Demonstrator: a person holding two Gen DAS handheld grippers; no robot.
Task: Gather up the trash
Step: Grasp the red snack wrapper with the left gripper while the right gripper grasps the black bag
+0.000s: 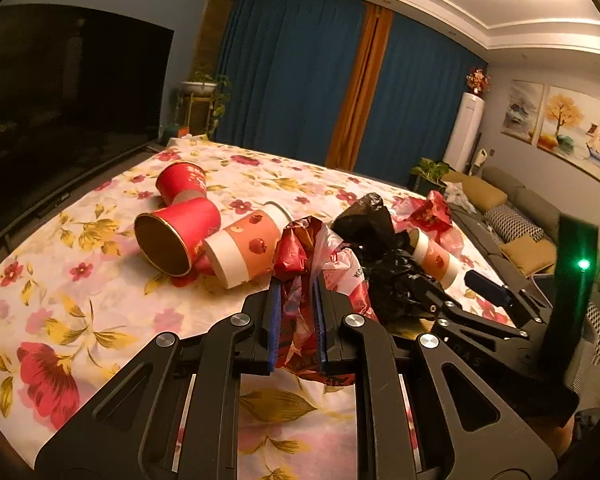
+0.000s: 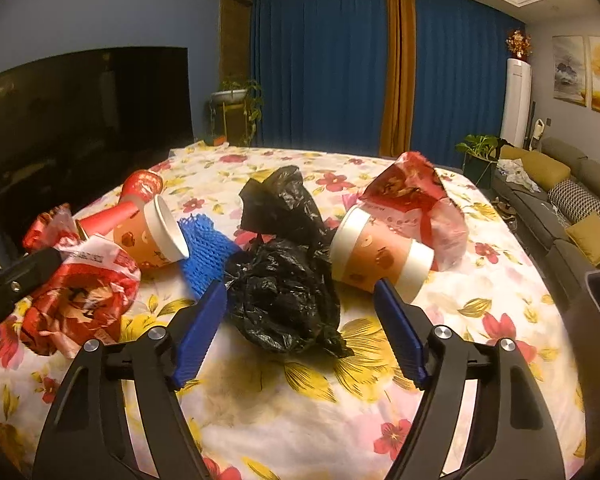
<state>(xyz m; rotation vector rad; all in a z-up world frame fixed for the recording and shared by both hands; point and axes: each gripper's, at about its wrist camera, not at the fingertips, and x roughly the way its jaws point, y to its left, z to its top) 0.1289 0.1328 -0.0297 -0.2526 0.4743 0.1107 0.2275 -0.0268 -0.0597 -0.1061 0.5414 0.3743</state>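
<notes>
My left gripper [image 1: 296, 288] is shut on a crumpled red and white plastic bag [image 1: 320, 256], which also shows in the right wrist view [image 2: 80, 296]. My right gripper [image 2: 300, 292] is open, its jaws on either side of a crumpled black plastic bag [image 2: 288, 280] on the flowered cloth; the black bag also shows in the left wrist view [image 1: 384, 256]. Two red paper cups [image 1: 176, 236] lie on their sides. An orange apple-print cup [image 1: 248, 248] lies beside them. Another apple-print cup [image 2: 380, 256] lies just beyond my right finger.
A blue foam net [image 2: 204, 252] lies left of the black bag. Another red and white bag [image 2: 416, 200] lies behind the right cup. A dark TV [image 1: 60, 120] stands at the left. A sofa [image 2: 572, 208] runs along the right. The table edge [image 1: 4, 420] is near.
</notes>
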